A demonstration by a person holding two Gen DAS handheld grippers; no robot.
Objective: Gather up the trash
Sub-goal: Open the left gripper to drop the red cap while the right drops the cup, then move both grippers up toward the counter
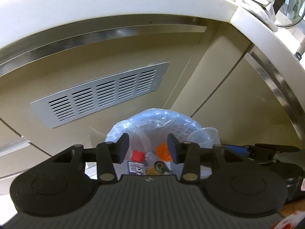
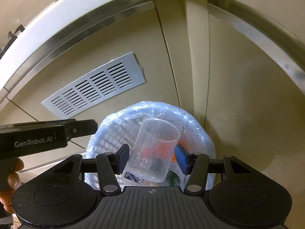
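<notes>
A white mesh trash basket lined with a clear blue bag (image 1: 152, 120) stands on the floor against the cabinet; it also shows in the right wrist view (image 2: 114, 133). Inside lie red, orange and printed wrappers (image 1: 138, 155). My left gripper (image 1: 147, 150) is open and empty above the basket. My right gripper (image 2: 152, 157) is shut on a clear plastic cup (image 2: 154, 148), held tilted over the basket opening. The cup also shows in the left wrist view (image 1: 203, 136) at the basket's right edge.
Beige cabinet doors with a silver vent grille (image 1: 103, 95) rise behind the basket. A white countertop edge (image 1: 114, 2) runs above, with a pot lid (image 1: 276, 2) and red items on it. The left gripper's body (image 2: 38, 139) crosses the right wrist view.
</notes>
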